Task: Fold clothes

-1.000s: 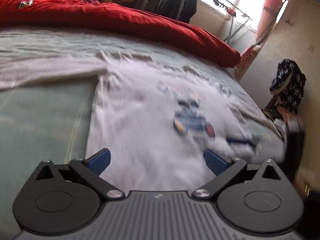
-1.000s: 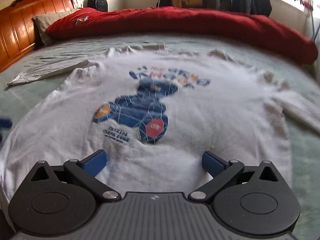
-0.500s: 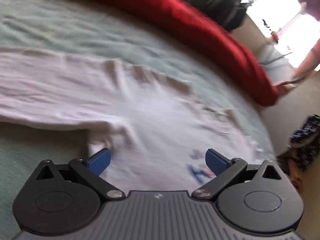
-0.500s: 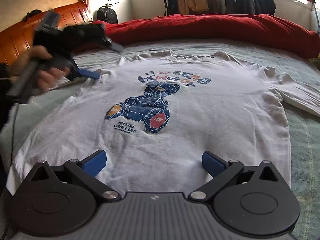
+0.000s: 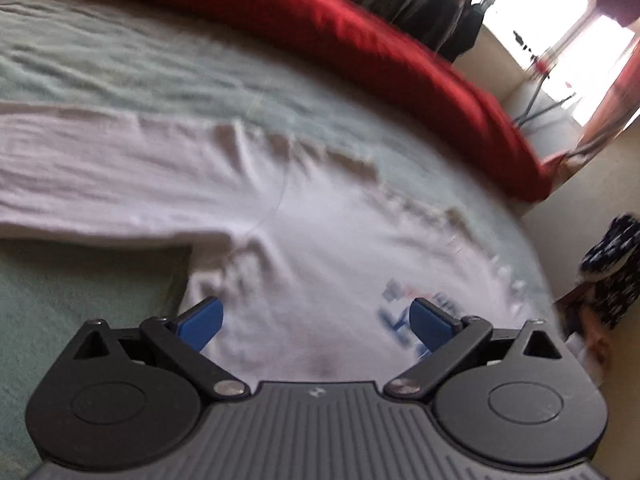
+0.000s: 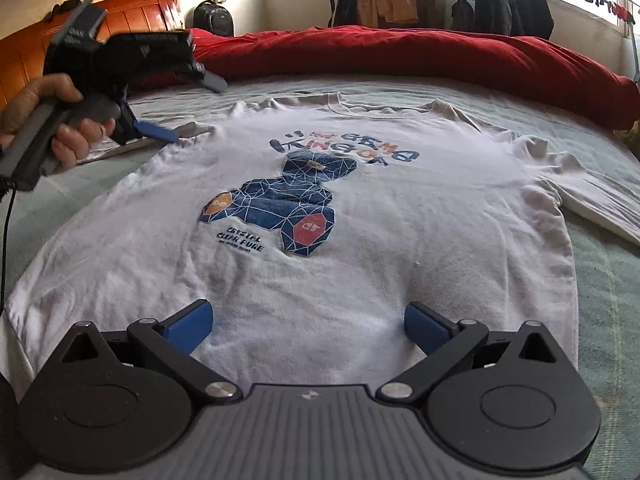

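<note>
White shirt [image 6: 360, 248] lies flat, face up, on the bed [image 6: 608, 280], blue bear print [image 6: 280, 208] in the middle, collar toward the red duvet [image 6: 400, 56] bunched along the far edge. Both sleeves spread out to the sides; the one on the right runs off toward the bed edge. Fabric lightly wrinkled near collar and armpits.

Right tool [image 6: 308, 324] sits low over the hem, blue fingers [image 6: 188, 326] spread wide, nothing between them, shirt cloth just under and ahead.

Left tool [image 5: 316, 324] also wide apart, empty. In its own view (motion-blurred) it is over the shirt's upper left part: left finger [image 5: 200, 322] just beside the armpit corner, the long sleeve [image 5: 100, 184] stretching away to the left, bit of blue lettering [image 5: 400, 312] by the right finger. Can't tell if the fingers touch the cloth.

From the right view the left tool [image 6: 160, 132] appears held in a hand [image 6: 60, 128] above the left shoulder/sleeve area, one blue finger pointing toward the sleeve seam, cable hanging down at frame edge.

Background: wood headboard [image 6: 120, 16], backpack [image 6: 212, 16] behind the duvet, dark jackets [image 6: 508, 0] on a rack by the window, dark patterned garment [image 5: 608, 256] off the bed's side.
</note>
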A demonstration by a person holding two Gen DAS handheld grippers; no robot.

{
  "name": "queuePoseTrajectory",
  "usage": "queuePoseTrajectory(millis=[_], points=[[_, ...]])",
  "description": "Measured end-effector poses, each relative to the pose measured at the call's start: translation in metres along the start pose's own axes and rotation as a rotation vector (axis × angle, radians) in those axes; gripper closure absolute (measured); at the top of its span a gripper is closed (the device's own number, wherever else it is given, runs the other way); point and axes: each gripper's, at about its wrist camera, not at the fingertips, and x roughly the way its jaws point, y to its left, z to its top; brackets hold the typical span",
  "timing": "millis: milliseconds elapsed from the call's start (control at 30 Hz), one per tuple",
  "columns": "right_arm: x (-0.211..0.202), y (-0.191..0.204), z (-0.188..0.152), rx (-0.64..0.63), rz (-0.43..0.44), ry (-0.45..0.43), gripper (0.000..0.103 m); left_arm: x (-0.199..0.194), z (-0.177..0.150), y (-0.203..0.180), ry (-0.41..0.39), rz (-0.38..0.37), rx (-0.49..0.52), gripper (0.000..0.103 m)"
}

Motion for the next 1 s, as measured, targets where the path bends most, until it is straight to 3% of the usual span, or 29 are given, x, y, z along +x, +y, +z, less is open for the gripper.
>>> queuePoseTrajectory(millis=[100, 333, 433, 533, 667, 1000], points=[[0.0, 0.001, -0.001, -0.01, 0.001, -0.002, 0.0, -0.007, -0.004, 0.006, -0.018, 0.011, -0.01, 0.004], [-0.001, 0.002, -0.002, -0.023, 0.002, -0.01, 0.0, -0.066, 0.001, 0.025, -0.192, 0.083, 0.01, 0.005], [-0.001, 0.002, -0.002, -0.026, 0.0, -0.012, 0.0, -0.086, 0.0, 0.057, -0.248, 0.129, -0.085, 0.006], [-0.002, 0.003, -0.003, -0.029, -0.003, -0.009, 0.0, -0.108, -0.008, 0.103, -0.321, 0.184, -0.24, 0.008], [-0.004, 0.005, -0.001, -0.026, -0.01, 0.003, 0.0, -0.131, -0.02, 0.156, -0.373, 0.201, -0.4, 0.014], [0.003, 0.017, 0.006, -0.028, -0.069, 0.022, 0.0, -0.149, -0.03, 0.218, -0.395, 0.178, -0.512, 0.03]])
